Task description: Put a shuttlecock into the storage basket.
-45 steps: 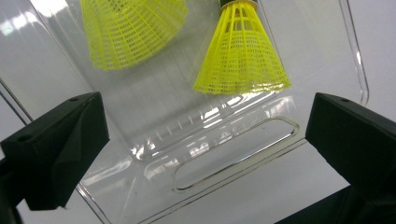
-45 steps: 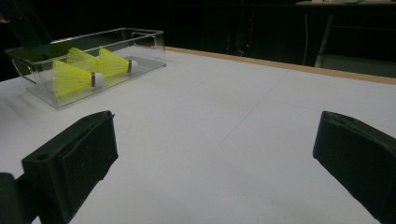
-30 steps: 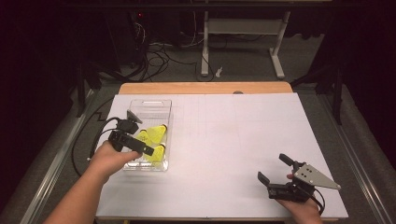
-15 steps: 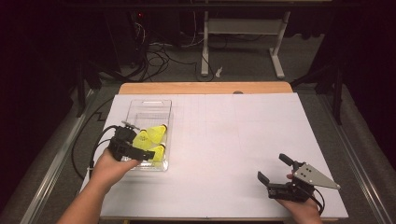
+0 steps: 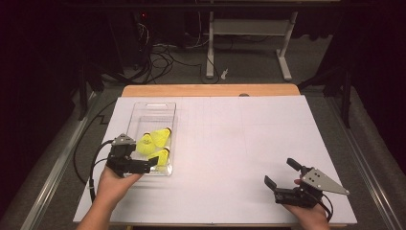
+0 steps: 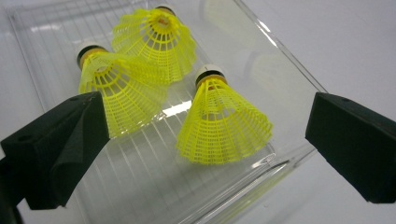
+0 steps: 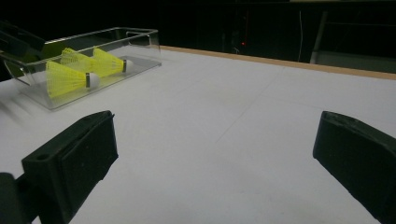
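Note:
Three yellow shuttlecocks lie in a clear plastic tray (image 5: 158,104) on the left of the white table. In the left gripper view the nearest shuttlecock (image 6: 224,121) lies skirt toward me, with a second shuttlecock (image 6: 116,88) to its left and a third shuttlecock (image 6: 159,37) farther back. My left gripper (image 5: 146,164) is at the tray's near end, open, jaws wide apart on either side of the nearest shuttlecock without touching it. My right gripper (image 5: 279,172) stands open over bare table at the near right, nothing between its jaws.
The table (image 5: 239,134) is covered in white paper, with a wooden strip (image 5: 210,90) along its far edge. Cables and a desk frame (image 5: 249,28) stand on the dark floor beyond. In the right gripper view the tray (image 7: 140,42) lies far to the left.
My left gripper has drawn back toward the tray's near end and a little lower. The shuttlecocks and the right gripper have stayed put.

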### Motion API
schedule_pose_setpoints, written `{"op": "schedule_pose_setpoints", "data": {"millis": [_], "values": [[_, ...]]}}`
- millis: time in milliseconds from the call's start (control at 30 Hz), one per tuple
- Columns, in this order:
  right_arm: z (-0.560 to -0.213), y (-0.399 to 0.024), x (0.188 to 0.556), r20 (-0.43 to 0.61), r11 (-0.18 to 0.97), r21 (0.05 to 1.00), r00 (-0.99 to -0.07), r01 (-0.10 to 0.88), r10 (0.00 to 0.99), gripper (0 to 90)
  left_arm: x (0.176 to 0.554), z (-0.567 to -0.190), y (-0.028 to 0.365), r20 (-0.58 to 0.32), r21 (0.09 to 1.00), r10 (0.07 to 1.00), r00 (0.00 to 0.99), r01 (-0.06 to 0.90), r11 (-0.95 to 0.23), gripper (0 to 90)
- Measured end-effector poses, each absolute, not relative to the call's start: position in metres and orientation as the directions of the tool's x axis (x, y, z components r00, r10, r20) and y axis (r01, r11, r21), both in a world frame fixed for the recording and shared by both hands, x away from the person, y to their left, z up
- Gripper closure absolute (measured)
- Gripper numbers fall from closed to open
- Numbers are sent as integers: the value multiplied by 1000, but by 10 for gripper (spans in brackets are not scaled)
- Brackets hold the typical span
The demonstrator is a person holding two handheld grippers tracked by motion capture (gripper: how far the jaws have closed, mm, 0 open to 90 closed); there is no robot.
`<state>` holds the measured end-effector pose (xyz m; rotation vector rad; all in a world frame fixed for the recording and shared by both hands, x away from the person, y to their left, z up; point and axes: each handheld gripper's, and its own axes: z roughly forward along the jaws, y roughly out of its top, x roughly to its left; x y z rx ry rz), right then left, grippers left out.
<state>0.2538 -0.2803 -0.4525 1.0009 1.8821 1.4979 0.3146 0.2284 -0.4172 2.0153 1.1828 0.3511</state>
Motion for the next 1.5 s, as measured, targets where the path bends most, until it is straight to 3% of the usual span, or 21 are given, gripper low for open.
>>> {"op": "schedule_pose_setpoints", "data": {"millis": [400,667,1000,1167,1500], "values": [[-455,-284,256,41,106,968,-556,229,831,4,294,-423,239,-129,859,815,564,475,-193,8],[-455,-287,256,37,103,968,-533,229,845,4,278,-432,246,-129,892,791,598,419,-171,6],[-455,-286,256,30,104,969,-530,222,848,4,251,-438,244,-138,903,741,658,391,-178,4],[-454,-286,255,30,102,971,-532,217,846,4,252,-438,247,-163,919,735,658,372,-129,3],[-454,-285,255,27,101,973,-539,208,842,4,254,-440,244,-144,909,739,658,384,-165,4]]}}
